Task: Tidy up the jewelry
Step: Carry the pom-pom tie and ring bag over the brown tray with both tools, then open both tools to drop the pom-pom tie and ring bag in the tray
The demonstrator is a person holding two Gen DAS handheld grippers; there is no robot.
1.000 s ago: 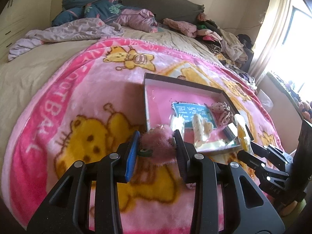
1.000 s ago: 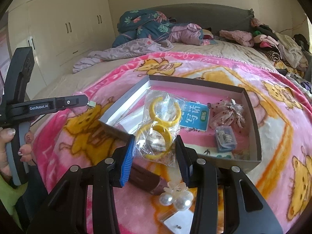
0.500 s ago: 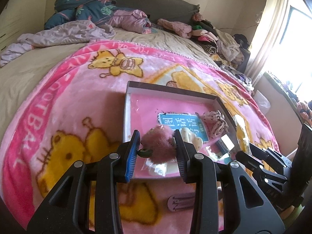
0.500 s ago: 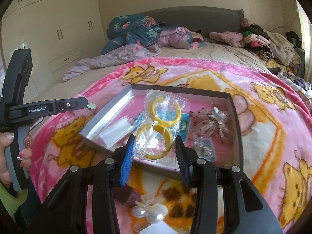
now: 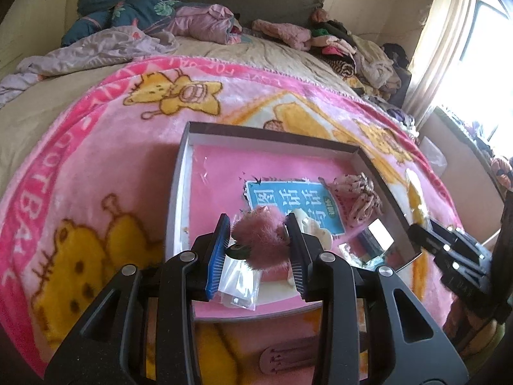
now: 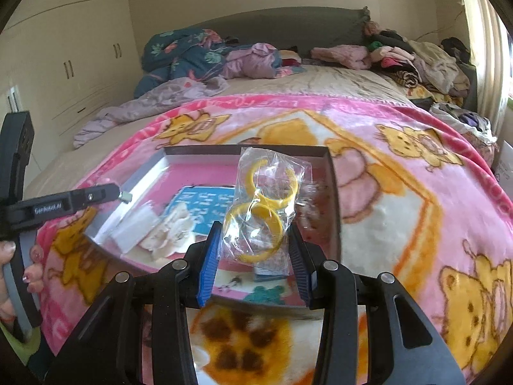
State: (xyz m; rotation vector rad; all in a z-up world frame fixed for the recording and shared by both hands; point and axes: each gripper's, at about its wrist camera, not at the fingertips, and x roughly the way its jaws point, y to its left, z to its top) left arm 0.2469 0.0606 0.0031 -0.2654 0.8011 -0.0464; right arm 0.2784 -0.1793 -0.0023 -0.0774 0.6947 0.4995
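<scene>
The left gripper (image 5: 259, 243) and right gripper (image 6: 255, 245) both have fingers (image 5: 219, 247) clamped on loads.

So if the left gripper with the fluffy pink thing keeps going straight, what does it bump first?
Probably the blue card lying in the box, straight beyond the left gripper; depth is unclear.

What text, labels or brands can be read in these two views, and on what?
"GenRobot.AI": left tongs' arm, right wrist view.
"FOOTBALL", partly cut off: pink blanket border.
Blanket's top edge: a mirrored line, too blurred to read.
Blue card in the box: white Chinese characters, not reliably readable.
</scene>
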